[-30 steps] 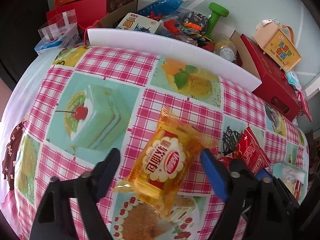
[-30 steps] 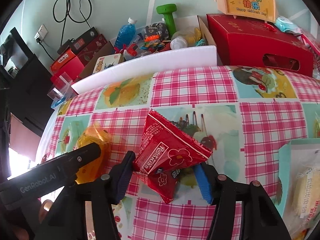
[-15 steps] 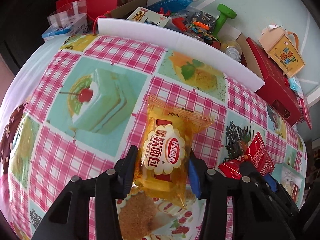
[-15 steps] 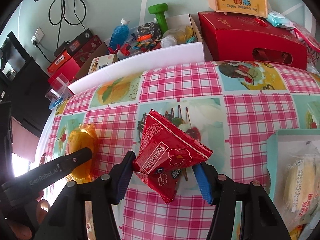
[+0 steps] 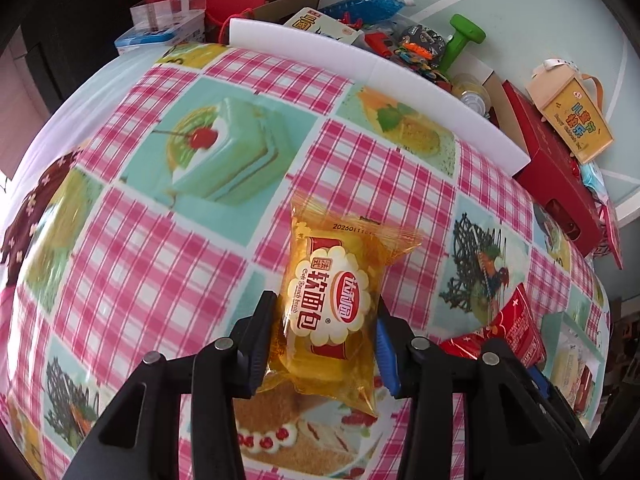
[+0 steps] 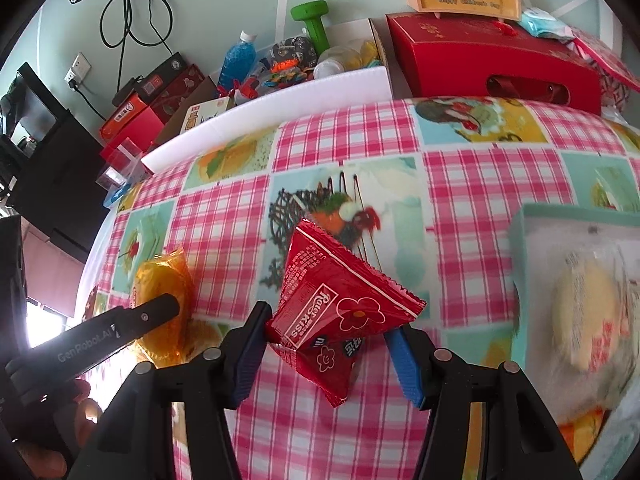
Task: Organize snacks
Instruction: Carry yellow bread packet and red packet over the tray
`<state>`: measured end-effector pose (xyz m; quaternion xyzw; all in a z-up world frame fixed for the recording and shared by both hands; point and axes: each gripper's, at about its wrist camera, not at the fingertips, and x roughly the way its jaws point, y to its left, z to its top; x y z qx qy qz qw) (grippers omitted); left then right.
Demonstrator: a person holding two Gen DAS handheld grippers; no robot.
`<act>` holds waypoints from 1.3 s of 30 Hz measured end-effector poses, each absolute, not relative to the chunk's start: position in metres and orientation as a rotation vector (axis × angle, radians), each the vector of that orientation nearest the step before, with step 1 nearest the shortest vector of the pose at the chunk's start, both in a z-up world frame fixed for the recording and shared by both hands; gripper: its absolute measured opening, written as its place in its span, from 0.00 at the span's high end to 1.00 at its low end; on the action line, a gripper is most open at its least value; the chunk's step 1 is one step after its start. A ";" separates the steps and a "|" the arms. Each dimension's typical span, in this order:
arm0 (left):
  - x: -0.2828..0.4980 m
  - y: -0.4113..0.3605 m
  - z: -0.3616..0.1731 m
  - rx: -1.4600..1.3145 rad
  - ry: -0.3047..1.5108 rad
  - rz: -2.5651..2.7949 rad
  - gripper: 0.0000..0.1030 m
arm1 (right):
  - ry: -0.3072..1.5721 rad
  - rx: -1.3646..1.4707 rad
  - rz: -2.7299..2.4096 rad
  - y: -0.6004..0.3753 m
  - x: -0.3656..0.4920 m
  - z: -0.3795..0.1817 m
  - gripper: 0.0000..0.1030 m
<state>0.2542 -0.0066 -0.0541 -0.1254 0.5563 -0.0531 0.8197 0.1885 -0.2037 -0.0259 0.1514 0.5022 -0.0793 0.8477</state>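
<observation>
A yellow soft-bread packet [image 5: 344,248] sits between the jaws of my left gripper [image 5: 324,308], which are closing, with both pads pressing its sides just above the checked tablecloth [image 5: 160,240]. In the right wrist view that yellow packet [image 6: 164,280] shows at the left behind a left gripper finger [image 6: 120,328]. My right gripper [image 6: 328,324] is shut on a red triangular snack packet [image 6: 332,280], held above the cloth. The red packet [image 5: 516,328] also peeks in at the lower right of the left wrist view. A teal box [image 6: 520,240] with a pale bread packet [image 6: 588,308] inside lies at the right.
A white foam board [image 6: 280,108] edges the table's far side. Behind it stand a cardboard box of toys, a blue bottle [image 6: 238,56], a green dumbbell [image 6: 312,20] and a red gift box [image 6: 480,60]. A person's hand [image 6: 48,452] shows at lower left.
My left gripper's jaws went from wide apart around the yellow packet to pressed on it, and it shifted over the cloth. My right gripper carried the red packet toward the teal box.
</observation>
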 end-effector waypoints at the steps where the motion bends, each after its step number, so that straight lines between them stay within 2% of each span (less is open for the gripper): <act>1: 0.251 -0.006 -0.054 -0.264 1.188 -0.108 0.55 | 1.061 0.323 -0.168 -0.204 0.184 -0.026 0.42; 12: 0.219 0.000 -0.042 -0.257 1.192 -0.064 0.59 | 1.084 0.344 -0.172 -0.200 0.146 -0.022 0.42; 19: 0.172 0.001 -0.024 -0.288 1.154 -0.068 0.60 | 1.021 0.338 -0.166 -0.198 0.115 0.005 0.42; 34: 0.132 -0.059 0.052 -0.217 0.998 -0.223 0.60 | 0.891 0.357 -0.255 -0.229 0.059 0.059 0.42; 39: 0.135 -0.087 0.059 -0.185 0.974 -0.264 0.60 | 0.867 0.375 -0.323 -0.253 0.048 0.067 0.42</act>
